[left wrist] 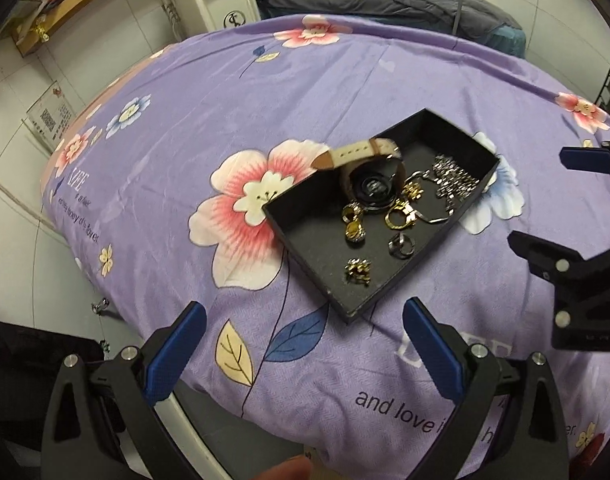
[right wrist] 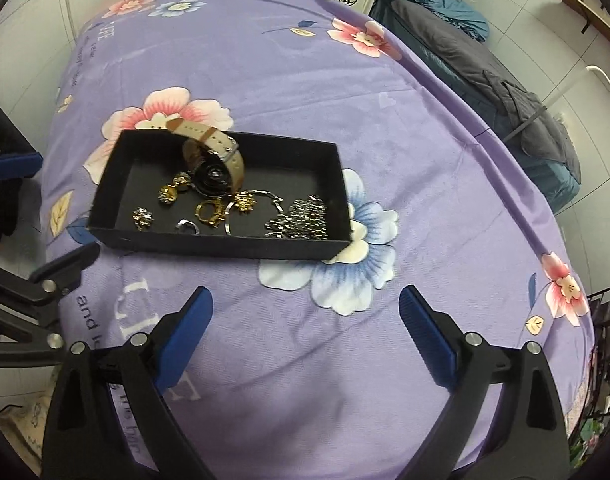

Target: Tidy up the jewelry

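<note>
Both our grippers, left [left wrist: 305, 324] and right [right wrist: 305, 312], hang spread wide and empty above the bed's [left wrist: 225, 120] near edge. Beyond them we see the tray [right wrist: 225, 246] holding a watch [right wrist: 215, 160], rings [right wrist: 211, 212] and a chain [right wrist: 305, 218].

Both my wrist cameras look down and forward over the purple bedspread [left wrist: 233, 92]. Left view sees the black tray [left wrist: 301, 236] from its left corner, fairly near. Right view faces the tray's [right wrist: 225, 245] long side. Both share tray and flowered cloth.
</note>
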A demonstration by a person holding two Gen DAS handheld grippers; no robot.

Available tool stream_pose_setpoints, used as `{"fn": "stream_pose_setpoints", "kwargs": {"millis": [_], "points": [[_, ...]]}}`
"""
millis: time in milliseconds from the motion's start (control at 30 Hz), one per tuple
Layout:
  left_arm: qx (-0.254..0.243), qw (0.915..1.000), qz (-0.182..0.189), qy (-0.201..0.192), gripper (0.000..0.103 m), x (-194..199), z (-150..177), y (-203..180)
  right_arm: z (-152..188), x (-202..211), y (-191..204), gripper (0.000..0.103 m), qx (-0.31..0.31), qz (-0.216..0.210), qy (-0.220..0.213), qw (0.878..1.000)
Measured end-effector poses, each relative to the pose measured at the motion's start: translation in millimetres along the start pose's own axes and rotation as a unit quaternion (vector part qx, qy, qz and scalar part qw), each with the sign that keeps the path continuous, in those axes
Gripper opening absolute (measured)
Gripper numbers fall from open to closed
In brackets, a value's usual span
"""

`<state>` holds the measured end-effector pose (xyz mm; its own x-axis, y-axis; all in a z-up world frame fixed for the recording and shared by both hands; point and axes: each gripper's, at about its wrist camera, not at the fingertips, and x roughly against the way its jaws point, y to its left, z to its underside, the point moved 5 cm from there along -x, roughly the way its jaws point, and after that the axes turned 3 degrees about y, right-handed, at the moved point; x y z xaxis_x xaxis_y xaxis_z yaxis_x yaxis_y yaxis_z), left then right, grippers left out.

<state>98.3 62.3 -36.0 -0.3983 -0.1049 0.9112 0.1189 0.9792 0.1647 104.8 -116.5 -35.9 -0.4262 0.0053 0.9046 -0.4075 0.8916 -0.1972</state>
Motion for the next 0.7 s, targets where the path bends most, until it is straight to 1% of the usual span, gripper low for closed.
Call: {"fn": "stream_pose_setpoints", "kwargs": {"millis": [33, 167, 267, 567, 700], "points": [[0.003, 1.0000, -0.006, 0.005, 0.097, -2.7, 1.2, 0.6, -0.6, -0.7, 2.0, 0.093, 0.000, 0.002, 0.000, 1.000], [0.001, 0.9999, -0.005, 0.009, 0.097, -5.1, 3.8, 0.0, 0.0, -5.2, 5.3, 0.093, 0.007, 0.040, 0.008, 0.999], [-0.004, 0.9998, -0.016, 0.009, 0.097, -6.7, 4.7, 0.6, 3.1, -5.6, 6.6, 0.093, 0.006, 0.045, 0.010, 0.999], [0.001, 0.9999, -0.013, 0.011, 0.097, -7.7, 7.3, 1.6, 7.1, -1.9, 2.0, 0.093, -0.006, 0.050, 0.008, 0.999], [0.003, 0.9998, -0.017, 0.010, 0.097, -7.6, 7.3, 1.9, 6.8, 0.8, 1.7, 0.093, -0.009, 0.050, 0.003, 0.999]]}}
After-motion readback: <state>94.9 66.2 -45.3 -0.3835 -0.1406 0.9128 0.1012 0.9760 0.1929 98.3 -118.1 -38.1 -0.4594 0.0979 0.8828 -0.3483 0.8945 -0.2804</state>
